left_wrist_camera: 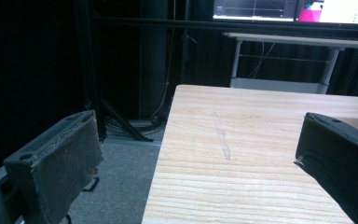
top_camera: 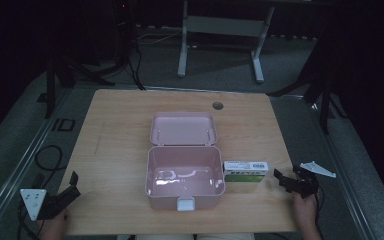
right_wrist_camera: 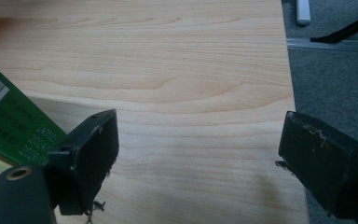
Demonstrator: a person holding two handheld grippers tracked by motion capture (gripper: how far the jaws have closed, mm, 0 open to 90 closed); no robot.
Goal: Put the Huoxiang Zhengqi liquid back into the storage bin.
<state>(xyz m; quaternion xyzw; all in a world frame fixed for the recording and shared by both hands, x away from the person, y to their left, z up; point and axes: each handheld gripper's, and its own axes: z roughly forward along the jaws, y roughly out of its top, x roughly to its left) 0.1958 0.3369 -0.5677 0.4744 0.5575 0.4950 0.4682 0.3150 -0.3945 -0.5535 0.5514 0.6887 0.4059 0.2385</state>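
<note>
Surface: wooden table [top_camera: 115, 150]; dark room, grey floor
Count: one open pink box [top_camera: 184, 180]; one green carton [top_camera: 245, 171] near right edge
Claws: left gripper [top_camera: 72, 184] spread, empty; right gripper [top_camera: 281, 178] spread, empty

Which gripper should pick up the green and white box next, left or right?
Right. The right gripper sits open just beside the green and white box, which shows at its jaw in the right gripper view. The left gripper waits at the table's far left corner, with the open pink case between.
</note>
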